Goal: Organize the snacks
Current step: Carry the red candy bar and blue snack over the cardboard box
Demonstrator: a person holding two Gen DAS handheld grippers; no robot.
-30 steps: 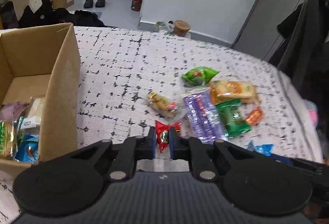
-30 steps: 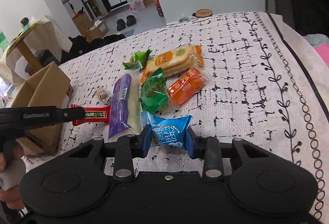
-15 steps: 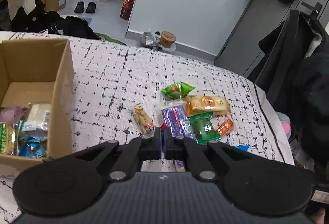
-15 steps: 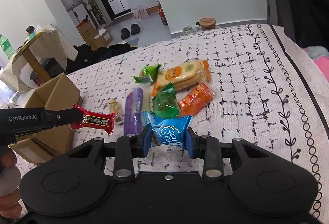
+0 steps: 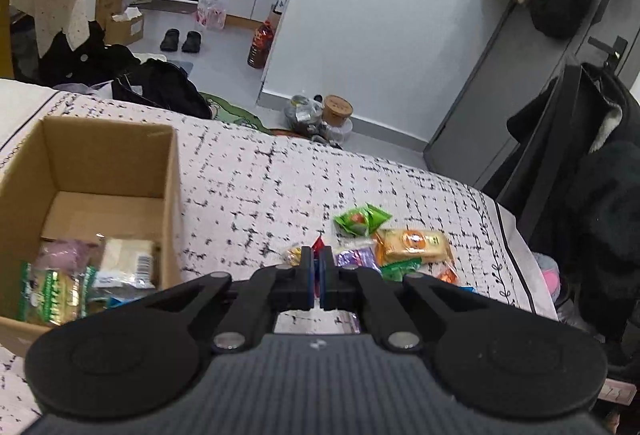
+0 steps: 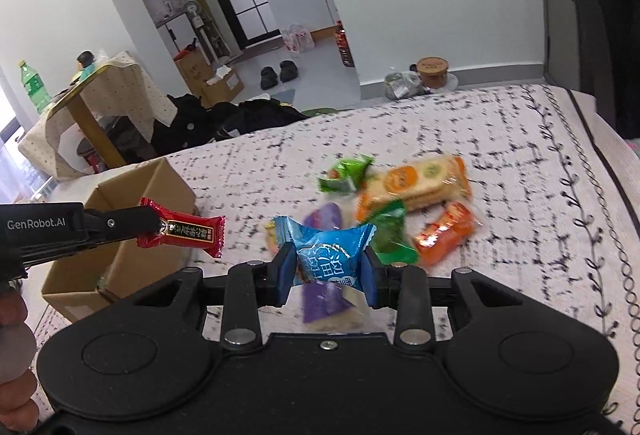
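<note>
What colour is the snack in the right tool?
Blue, with white writing: the blue snack packet shows best in the right wrist view.

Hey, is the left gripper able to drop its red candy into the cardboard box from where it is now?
Probably yes. The left gripper holds the red candy right beside the cardboard box, whose top is open, with nothing between them. The snacks already inside leave room.

I see a red candy bar (image 6: 181, 233) up in the air, pinched at one end, next to my open brown box (image 5: 170, 171) that has snacks in the bottom. A puffy blue snack bag (image 6: 329, 255) is squeezed on both sides, up off the bed. More snacks lie together on the bed: a green bag (image 5: 361, 220), yellow crackers (image 5: 412, 245), a purple pack (image 6: 322, 295) and an orange pack (image 6: 442, 233).
</note>
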